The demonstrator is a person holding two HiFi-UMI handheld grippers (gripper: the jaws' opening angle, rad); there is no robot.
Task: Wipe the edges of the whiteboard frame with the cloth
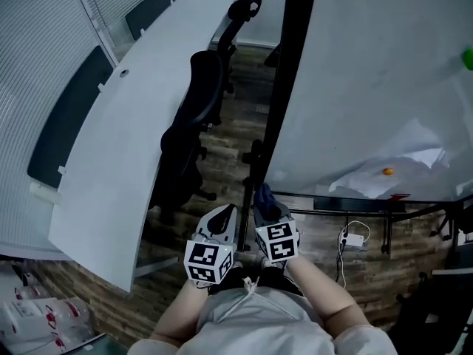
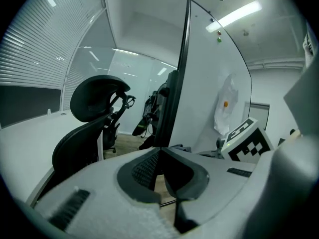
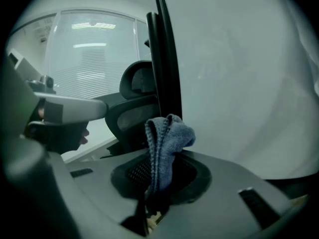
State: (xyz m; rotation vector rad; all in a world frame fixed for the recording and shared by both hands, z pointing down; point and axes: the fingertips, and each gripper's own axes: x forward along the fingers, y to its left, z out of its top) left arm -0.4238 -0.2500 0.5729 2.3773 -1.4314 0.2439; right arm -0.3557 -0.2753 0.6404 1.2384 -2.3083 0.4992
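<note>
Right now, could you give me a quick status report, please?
Left gripper shut, empty. Right gripper shut on cloth, low beside whiteboard frame, contact unclear. Office chair close alongside.

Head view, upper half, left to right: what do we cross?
window blinds → long white desk → black office chair → whiteboard frame → board surface → green magnet at the right edge

Cannot see lower end of cloth [image 3: 167,148], buried between right gripper [image 3: 158,176] jaws. Cannot identify small orange spot [image 1: 388,171] on whiteboard [image 1: 369,72]; too small. Cannot follow whiteboard past head view's top and right edges.
</note>
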